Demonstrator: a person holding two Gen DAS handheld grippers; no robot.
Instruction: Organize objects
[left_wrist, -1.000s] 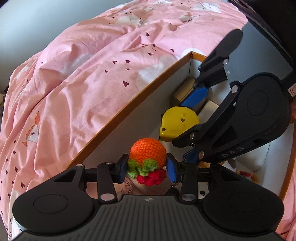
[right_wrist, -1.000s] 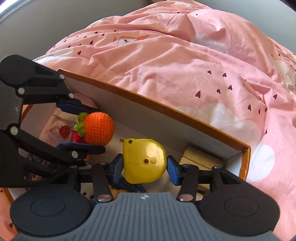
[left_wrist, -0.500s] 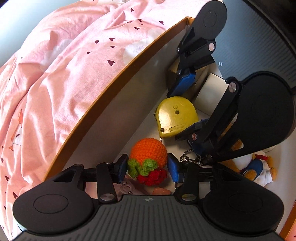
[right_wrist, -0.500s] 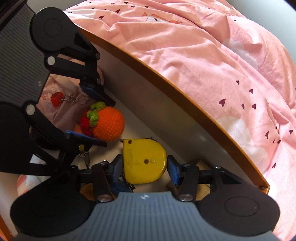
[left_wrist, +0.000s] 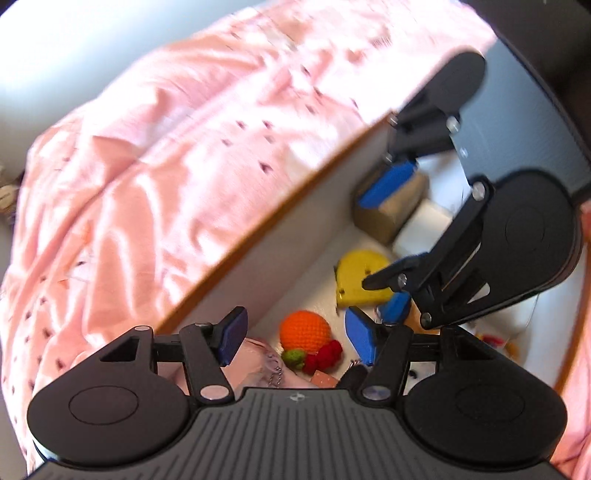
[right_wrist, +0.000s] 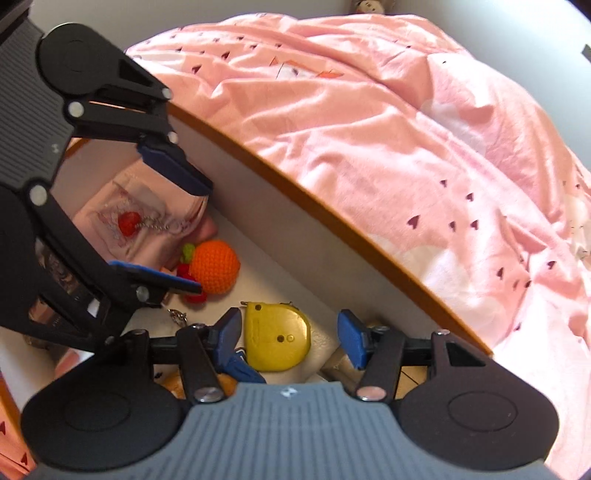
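An orange crocheted ball (left_wrist: 304, 329) with green and red bits lies on the floor of a white box with an orange rim (left_wrist: 258, 236), near its wall. It also shows in the right wrist view (right_wrist: 215, 266). My left gripper (left_wrist: 295, 338) is open above it, not touching. A yellow tape measure (right_wrist: 277, 341) lies on the box floor beside the ball; it shows in the left wrist view (left_wrist: 360, 277) too. My right gripper (right_wrist: 290, 338) is open above it, jaws apart from its sides.
A pink pouch with a red charm (right_wrist: 136, 221) lies in the box left of the ball. A brown block (left_wrist: 391, 206), a white block (left_wrist: 421, 229) and a plush toy fill the box's other end. Pink bedding (right_wrist: 369, 129) surrounds the box.
Both grippers have opened and let go: the orange ball and the tape measure now lie on the box floor. Both grippers have pulled up and back a little.
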